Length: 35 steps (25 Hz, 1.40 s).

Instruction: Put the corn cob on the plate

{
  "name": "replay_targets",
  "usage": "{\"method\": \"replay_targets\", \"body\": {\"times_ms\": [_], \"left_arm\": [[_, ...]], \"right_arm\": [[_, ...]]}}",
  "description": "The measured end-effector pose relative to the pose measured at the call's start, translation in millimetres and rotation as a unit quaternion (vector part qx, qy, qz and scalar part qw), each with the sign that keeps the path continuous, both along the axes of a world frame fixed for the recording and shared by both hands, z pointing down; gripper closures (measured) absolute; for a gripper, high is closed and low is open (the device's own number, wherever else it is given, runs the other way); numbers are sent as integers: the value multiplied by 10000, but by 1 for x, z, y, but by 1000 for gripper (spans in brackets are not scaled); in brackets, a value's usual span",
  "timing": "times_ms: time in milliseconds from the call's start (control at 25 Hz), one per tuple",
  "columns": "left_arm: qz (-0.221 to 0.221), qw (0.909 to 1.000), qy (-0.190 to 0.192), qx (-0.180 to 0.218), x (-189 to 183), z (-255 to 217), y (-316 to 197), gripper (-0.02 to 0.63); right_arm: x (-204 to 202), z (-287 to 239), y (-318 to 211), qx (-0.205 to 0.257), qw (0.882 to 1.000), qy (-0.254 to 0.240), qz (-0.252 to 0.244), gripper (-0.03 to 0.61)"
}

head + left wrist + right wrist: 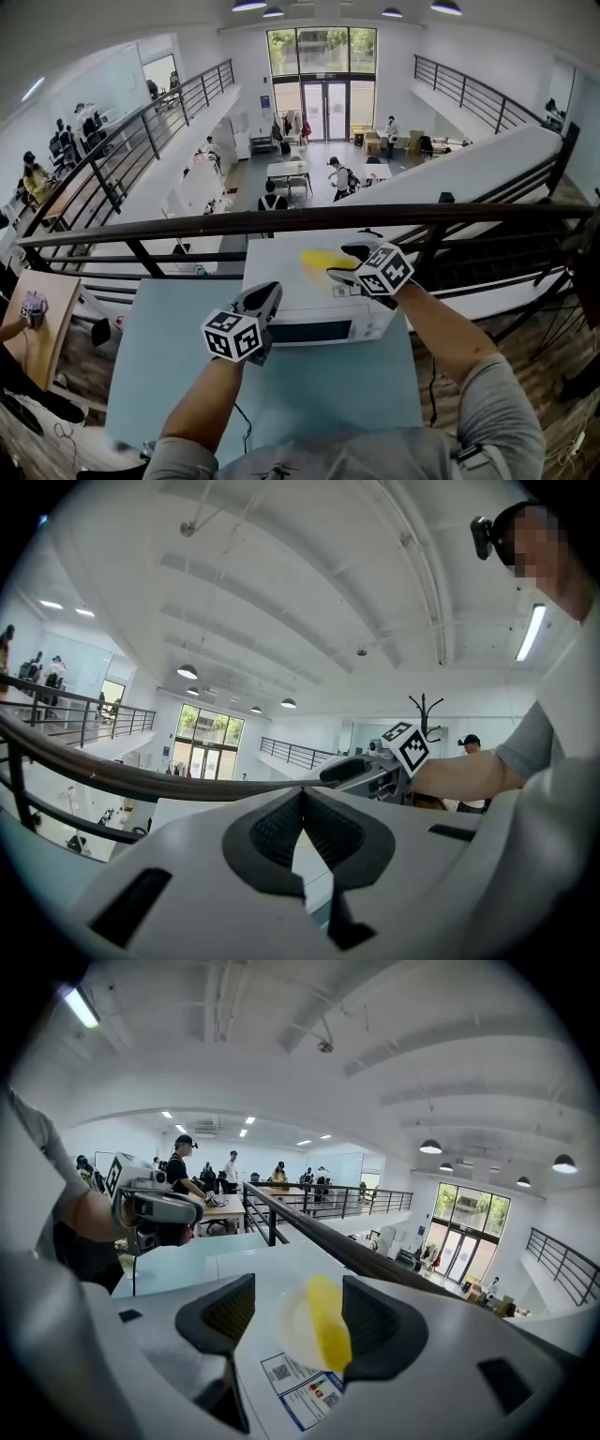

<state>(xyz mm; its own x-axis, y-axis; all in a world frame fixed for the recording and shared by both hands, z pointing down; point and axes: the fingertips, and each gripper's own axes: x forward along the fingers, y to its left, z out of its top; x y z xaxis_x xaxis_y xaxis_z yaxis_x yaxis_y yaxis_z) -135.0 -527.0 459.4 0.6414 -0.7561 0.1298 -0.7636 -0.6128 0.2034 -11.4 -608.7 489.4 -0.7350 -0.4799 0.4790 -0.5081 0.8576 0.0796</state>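
Observation:
A yellow corn cob [322, 261] lies on a white plate [286, 1324] on top of a white microwave [323, 314]. In the right gripper view the corn cob [328, 1327] sits between the wide-apart jaws, close to the right-hand finger [375, 1321]; I cannot tell if they touch. My right gripper [347, 263] is open, level with the cob's near end. My left gripper [266, 292] hovers at the microwave's front left corner, shut with nothing held. In the left gripper view its pads [281, 827] meet at the tip.
The microwave stands on a light blue table [187, 375] against a dark balcony railing [281, 220], with a drop to a lower floor beyond. A printed sticker [305, 1396] lies on the microwave top. A wooden desk [47, 309] is at the left.

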Motion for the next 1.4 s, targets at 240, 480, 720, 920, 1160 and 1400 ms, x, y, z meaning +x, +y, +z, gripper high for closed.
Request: {"method": "replay_targets", "body": {"times_ms": [240,480,720,920,1160,1400], "left_arm": [[6,10000,-24,94,-3,-12,30,606],[-6,9999,-53,143,-2,-25,59,606],[-18,9998,-55,171,-2,-31,91,606],[4,9999,1,132,2,-31,121,606],[8,9999,43,116,2,-30,157,606],[25,9999,34,106,3,-30,198,607]], "right_arm": [[3,-13,30,77,9999,-56,71,297],[13,-26,61,151,9997,-145,121,319],[23,-36,96,186,9994,-261,153,346],[28,-42,129,180,9987,-456,168,374],[31,-50,169,219,9969,-730,201,407],[39,-58,212,302,9933,-1068,336,453]]}}
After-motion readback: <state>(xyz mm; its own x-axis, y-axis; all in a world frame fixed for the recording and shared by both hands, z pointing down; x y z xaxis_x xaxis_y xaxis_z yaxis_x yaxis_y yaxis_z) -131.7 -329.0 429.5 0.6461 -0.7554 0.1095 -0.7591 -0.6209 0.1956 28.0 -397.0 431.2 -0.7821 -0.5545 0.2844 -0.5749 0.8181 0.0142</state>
